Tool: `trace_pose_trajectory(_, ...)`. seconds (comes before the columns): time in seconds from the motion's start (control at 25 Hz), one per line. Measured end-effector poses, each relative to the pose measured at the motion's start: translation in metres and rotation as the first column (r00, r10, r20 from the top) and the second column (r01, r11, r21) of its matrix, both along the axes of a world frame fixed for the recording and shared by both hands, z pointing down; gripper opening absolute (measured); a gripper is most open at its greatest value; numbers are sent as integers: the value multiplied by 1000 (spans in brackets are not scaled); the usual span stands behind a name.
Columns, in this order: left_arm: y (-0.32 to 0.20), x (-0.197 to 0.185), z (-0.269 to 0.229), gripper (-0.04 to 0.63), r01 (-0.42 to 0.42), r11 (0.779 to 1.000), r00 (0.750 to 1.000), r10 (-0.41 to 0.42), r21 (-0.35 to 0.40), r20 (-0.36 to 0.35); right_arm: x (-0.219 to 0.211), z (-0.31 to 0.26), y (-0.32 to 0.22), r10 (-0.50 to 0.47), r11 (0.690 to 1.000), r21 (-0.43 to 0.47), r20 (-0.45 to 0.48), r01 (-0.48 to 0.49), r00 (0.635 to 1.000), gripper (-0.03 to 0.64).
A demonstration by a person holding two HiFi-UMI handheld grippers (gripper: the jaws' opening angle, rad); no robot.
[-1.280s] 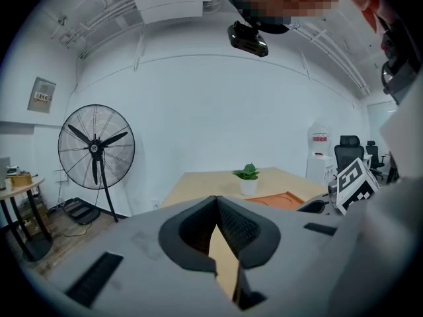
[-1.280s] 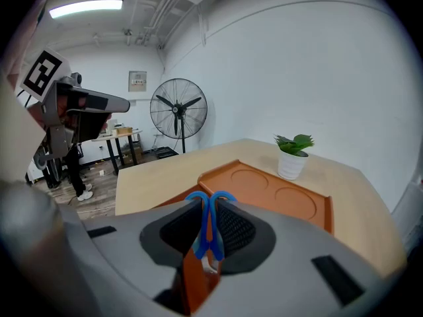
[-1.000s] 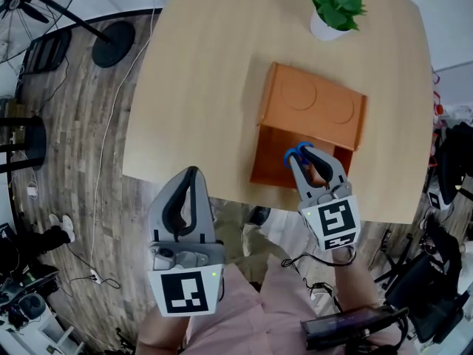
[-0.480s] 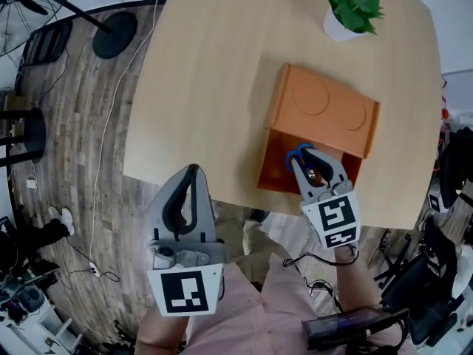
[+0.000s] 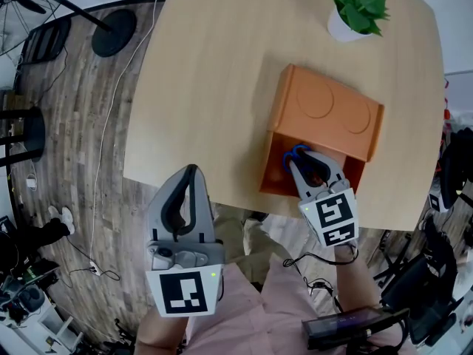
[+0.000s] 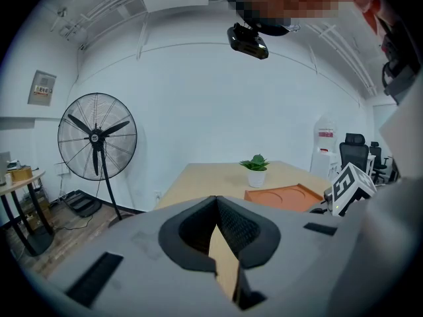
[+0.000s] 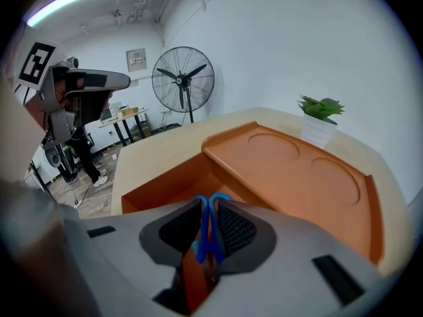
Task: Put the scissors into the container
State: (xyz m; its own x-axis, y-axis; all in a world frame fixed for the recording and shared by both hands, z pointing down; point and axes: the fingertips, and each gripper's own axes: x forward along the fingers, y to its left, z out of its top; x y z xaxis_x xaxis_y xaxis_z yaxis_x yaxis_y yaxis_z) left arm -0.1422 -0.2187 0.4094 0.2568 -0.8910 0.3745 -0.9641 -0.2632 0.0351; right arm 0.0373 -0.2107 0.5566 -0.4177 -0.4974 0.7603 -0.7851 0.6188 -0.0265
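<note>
Floor: grey-brown wood planks, with cables trailing across them on the left of the head view.
Table: light wood top with rounded corners.
Fan: black pedestal type, standing on the floor beyond the table's far left corner.
Container: orange box near the table's near right edge. Its upper panel carries two round recesses, and an open compartment faces the person.
Left gripper: held over the floor, just off the table's near edge and well apart from the container. The jaw tips meet, and nothing is held between them.
Right gripper: tips reach over the container's open compartment, with the jaws clamped on the scissors.
Plant: green leaves in a white pot, standing on the table beyond the container's far side.
Scissors: gripped between the right gripper's pads. The blue handle loops project past the jaw tips, over the orange compartment. The blades cannot be seen.
</note>
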Motion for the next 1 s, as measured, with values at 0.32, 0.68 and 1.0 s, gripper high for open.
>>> trace_pose_trajectory(0.32,2,0,-3,5,-10,1000,1000,10,11,-2,-4,-4,2,4,1000,14,6,-4,1000,84)
trace_pose_trajectory(0.68,19,20,-31,5,-59,995,998,60,77,-5,3,-58,15,63,989,128,80,-73,995,83)
trace_pose_trajectory(1.0,31,65,-93,5,-164,962,984,175,216,-35,25,-169,26,174,890,386,203,-242,964,40)
